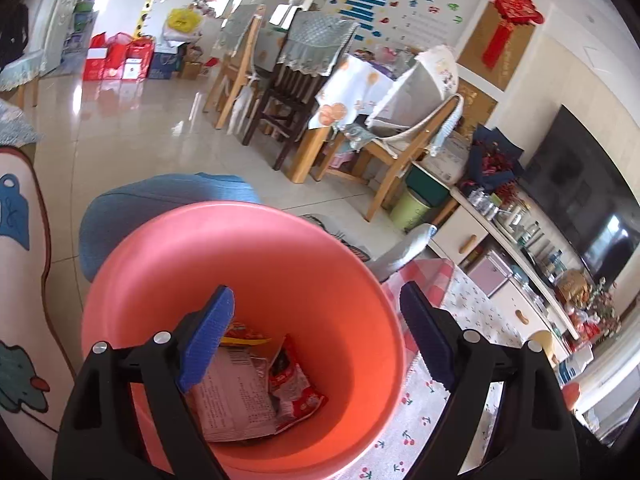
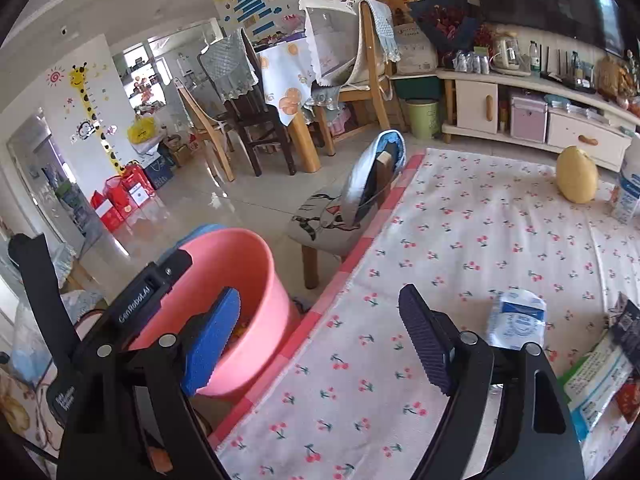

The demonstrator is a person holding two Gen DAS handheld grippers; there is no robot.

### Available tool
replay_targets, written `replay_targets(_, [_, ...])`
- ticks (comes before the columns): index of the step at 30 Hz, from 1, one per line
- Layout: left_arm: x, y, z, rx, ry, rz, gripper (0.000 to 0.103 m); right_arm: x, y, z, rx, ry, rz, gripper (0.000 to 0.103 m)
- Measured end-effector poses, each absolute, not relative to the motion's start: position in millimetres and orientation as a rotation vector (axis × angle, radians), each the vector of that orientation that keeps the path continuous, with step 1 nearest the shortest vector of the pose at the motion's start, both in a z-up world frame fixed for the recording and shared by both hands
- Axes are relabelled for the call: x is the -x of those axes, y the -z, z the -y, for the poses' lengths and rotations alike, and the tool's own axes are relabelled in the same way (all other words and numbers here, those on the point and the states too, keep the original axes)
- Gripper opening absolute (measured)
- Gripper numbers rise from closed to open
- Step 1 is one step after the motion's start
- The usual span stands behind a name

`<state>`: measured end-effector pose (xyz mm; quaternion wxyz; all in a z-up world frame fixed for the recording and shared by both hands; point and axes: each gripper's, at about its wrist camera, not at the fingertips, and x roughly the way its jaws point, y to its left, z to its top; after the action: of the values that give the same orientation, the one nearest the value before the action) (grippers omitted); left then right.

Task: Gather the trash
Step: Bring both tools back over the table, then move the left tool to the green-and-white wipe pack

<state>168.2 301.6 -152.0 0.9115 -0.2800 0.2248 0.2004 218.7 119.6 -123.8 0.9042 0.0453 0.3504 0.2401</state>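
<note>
A pink bin (image 1: 280, 264) stands beside the cherry-print table (image 1: 472, 312). A white wrapper (image 1: 232, 396), a red wrapper (image 1: 294, 390) and a yellow-red packet (image 1: 244, 334) lie in its bottom. My left gripper (image 1: 318, 338) hangs open over the bin: one pad is inside the rim, the other is outside above the tablecloth, and nothing is between them. My right gripper (image 2: 320, 338) is open and empty over the table's pink edge (image 2: 360, 256). A crumpled clear bottle with a blue label (image 2: 516, 320) lies just right of it. More packets (image 2: 600, 380) lie at the right edge.
A yellow fruit (image 2: 576, 176) and a white bottle (image 2: 628, 188) stand at the table's far side. A cushioned stool (image 2: 332, 216) sits by the table's corner, with dining chairs (image 2: 256, 120), a green bin (image 2: 424, 118) and a TV cabinet (image 2: 520, 116) beyond it.
</note>
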Motion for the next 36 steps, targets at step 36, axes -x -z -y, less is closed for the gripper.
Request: replay_targets(36, [-133, 141, -96, 0.038, 0.079, -0.582, 0.089, -87, 128, 96, -0.009, -0.127, -0.569, 0.098])
